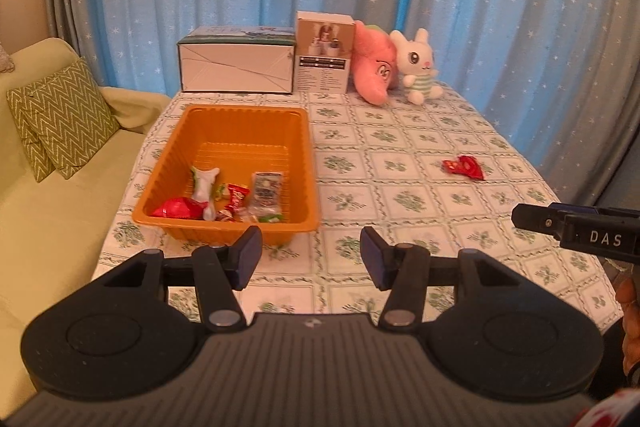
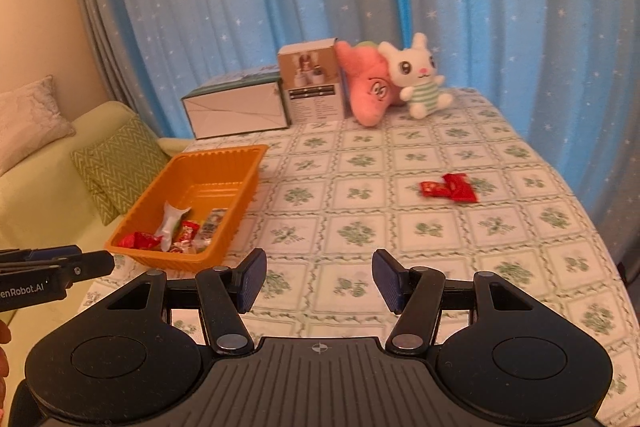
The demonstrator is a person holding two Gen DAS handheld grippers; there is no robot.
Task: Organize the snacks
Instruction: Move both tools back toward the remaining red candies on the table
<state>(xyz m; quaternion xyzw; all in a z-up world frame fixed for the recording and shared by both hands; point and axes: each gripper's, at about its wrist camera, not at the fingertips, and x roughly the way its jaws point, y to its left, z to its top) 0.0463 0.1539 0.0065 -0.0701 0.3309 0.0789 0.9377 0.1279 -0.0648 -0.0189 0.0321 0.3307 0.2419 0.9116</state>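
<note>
An orange tray (image 1: 240,119) sits at the table's left and holds several wrapped snacks (image 1: 224,197): red packets, a white-green one and a clear one. It also shows in the right wrist view (image 2: 216,159). A red snack packet (image 1: 464,167) lies loose on the tablecloth to the right, also in the right wrist view (image 2: 450,188). My left gripper (image 1: 312,255) is open and empty, just in front of the tray's near right corner. My right gripper (image 2: 320,277) is open and empty above the tablecloth, well short of the red packet.
Two boxes (image 1: 238,65) (image 1: 323,57) and two plush toys (image 1: 374,63) (image 1: 418,67) stand along the table's far edge before a blue curtain. A green sofa with cushions (image 1: 60,115) is at the left. The right gripper's side (image 1: 576,233) shows at the right.
</note>
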